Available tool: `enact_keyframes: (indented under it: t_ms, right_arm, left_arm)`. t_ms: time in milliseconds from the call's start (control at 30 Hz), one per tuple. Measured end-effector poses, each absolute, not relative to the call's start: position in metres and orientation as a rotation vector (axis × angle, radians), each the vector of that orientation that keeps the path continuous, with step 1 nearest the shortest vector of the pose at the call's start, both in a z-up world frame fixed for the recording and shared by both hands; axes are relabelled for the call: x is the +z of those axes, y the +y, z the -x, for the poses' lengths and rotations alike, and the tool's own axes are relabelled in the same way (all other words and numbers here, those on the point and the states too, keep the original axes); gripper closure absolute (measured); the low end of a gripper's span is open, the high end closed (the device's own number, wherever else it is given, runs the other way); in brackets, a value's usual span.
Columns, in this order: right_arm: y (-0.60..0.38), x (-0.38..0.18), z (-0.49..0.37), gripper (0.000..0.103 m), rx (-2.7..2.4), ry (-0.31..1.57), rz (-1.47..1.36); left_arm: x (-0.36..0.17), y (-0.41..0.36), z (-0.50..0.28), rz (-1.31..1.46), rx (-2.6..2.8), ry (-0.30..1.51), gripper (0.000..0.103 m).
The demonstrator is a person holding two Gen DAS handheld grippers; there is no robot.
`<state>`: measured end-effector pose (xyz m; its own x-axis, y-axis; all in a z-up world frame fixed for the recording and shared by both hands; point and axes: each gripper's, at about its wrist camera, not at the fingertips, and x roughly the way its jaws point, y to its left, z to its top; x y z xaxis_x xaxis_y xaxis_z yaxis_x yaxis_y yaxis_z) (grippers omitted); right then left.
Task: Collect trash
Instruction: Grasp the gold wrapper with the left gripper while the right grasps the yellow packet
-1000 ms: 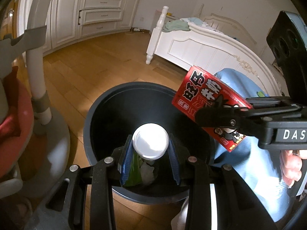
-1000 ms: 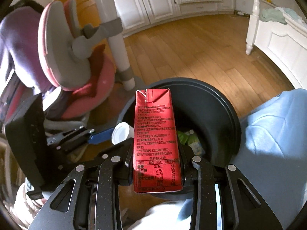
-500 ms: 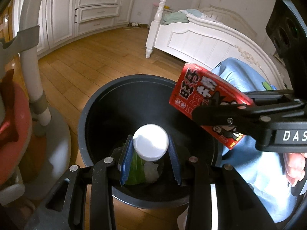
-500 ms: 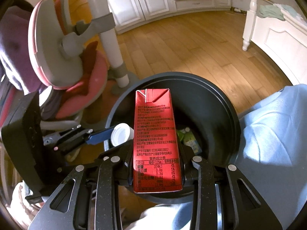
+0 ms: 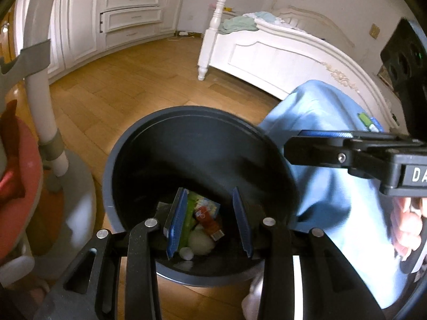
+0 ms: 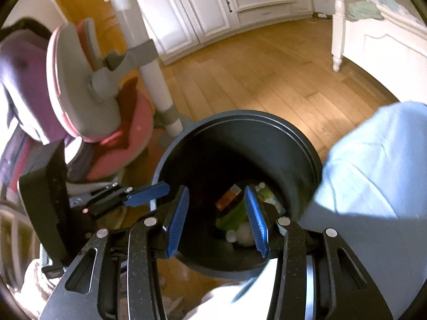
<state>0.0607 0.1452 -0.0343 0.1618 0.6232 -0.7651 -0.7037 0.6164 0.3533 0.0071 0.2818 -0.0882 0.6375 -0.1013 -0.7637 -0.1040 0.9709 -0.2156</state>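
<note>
Both grippers hang empty over the bin (image 5: 112, 176), left gripper (image 5: 208, 221) parted, right gripper (image 6: 217, 220) opening, the red carton (image 5: 209, 221) lying at six o'clock on the bottom, so lift clear before reaching on.

We see a dark plastic bin (image 5: 149, 138) with a smooth, faintly glossy wall. The floor (image 5: 112, 88) is varnished wood, warm and shiny. Our gripper fingers (image 6: 177, 218) carry ribbed blue pads on matt black speckled arms with bright metal pins. Pale blue cloth (image 5: 333, 186) lies soft and matt. The bed (image 5: 267, 58) is painted white, smooth.
</note>
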Motion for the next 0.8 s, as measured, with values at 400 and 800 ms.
enact_keyframes:
  t_ms: [400,800]
  right_arm:
    - [-0.014,-0.001,-0.062,0.036,0.806,0.915,-0.203]
    - [-0.235,-0.008,-0.061,0.031,0.388,0.797,-0.312]
  left_arm:
    - [-0.033,0.181,-0.026,0.157,-0.222,0.843,0.044]
    - [-0.031,0.042,-0.056,0.037,-0.415,0.903,0.044]
